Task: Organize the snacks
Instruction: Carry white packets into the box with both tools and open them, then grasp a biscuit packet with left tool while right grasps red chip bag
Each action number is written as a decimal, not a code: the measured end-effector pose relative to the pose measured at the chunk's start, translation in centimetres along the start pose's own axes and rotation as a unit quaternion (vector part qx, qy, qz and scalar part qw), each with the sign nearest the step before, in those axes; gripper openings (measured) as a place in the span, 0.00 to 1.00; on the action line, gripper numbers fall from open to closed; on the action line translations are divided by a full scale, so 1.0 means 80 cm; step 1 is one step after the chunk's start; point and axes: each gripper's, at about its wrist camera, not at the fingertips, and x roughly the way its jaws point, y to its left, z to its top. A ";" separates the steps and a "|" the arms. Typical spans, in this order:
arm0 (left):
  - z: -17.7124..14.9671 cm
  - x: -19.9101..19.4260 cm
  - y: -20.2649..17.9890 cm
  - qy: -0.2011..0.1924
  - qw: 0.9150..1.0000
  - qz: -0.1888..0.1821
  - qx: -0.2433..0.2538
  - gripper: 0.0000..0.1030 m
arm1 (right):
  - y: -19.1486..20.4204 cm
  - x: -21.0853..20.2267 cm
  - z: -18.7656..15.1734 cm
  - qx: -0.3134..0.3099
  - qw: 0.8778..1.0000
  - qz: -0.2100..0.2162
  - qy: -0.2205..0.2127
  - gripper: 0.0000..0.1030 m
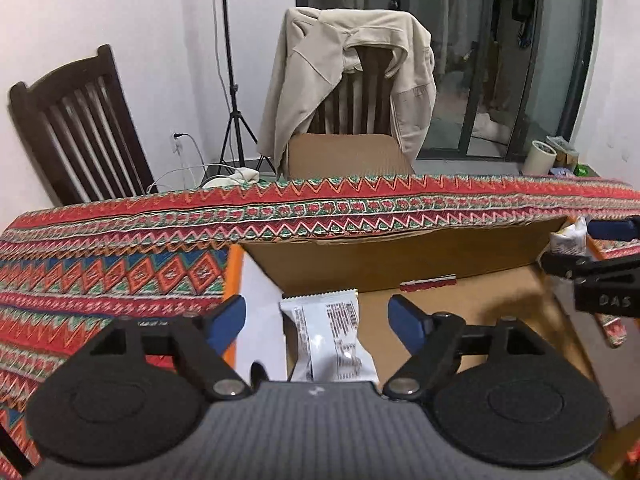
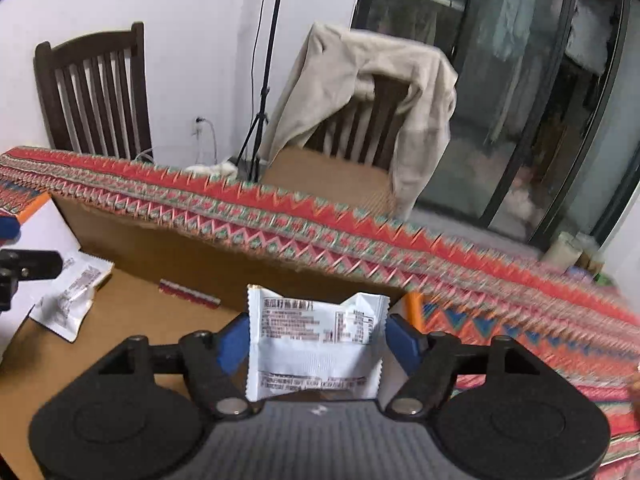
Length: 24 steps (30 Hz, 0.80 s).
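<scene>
An open cardboard box (image 1: 400, 264) stands on the patterned tablecloth (image 1: 100, 280). In the left wrist view my left gripper (image 1: 318, 320) hangs open over the box's left end, with a white snack packet (image 1: 328, 336) lying below between its blue fingers and touched by neither pad. The right wrist view shows my right gripper (image 2: 318, 340) over the box's right end with a second white packet (image 2: 316, 344) face-up between its spread fingers, its right edge a little off the pad. The first packet (image 2: 68, 300) and the left gripper (image 2: 24, 260) also show there at the left.
A small red-and-white strip (image 1: 428, 283) lies on the box floor by the far wall. Behind the table stand a dark wooden chair (image 1: 80, 128), a chair draped with a beige jacket (image 1: 348, 80) and a tripod (image 1: 236, 120). A tape roll (image 1: 540, 158) sits at the far right.
</scene>
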 end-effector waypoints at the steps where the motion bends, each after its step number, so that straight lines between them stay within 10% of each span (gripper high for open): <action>1: 0.002 -0.011 0.000 -0.001 1.000 -0.003 -0.001 0.79 | -0.003 -0.013 0.004 -0.001 1.000 0.000 -0.008 0.70; 6: 0.001 -0.099 -0.003 -0.025 1.000 -0.001 -0.002 0.83 | -0.016 -0.086 0.018 -0.015 0.999 -0.014 -0.048 0.90; 13: -0.037 -0.266 -0.010 -0.081 0.996 -0.023 -0.006 0.97 | -0.041 -0.234 0.001 0.020 0.994 0.016 -0.109 0.91; 24: -0.280 -0.461 -0.054 -0.207 0.978 -0.001 0.003 1.00 | -0.045 -0.493 -0.232 0.012 0.970 0.094 -0.226 1.00</action>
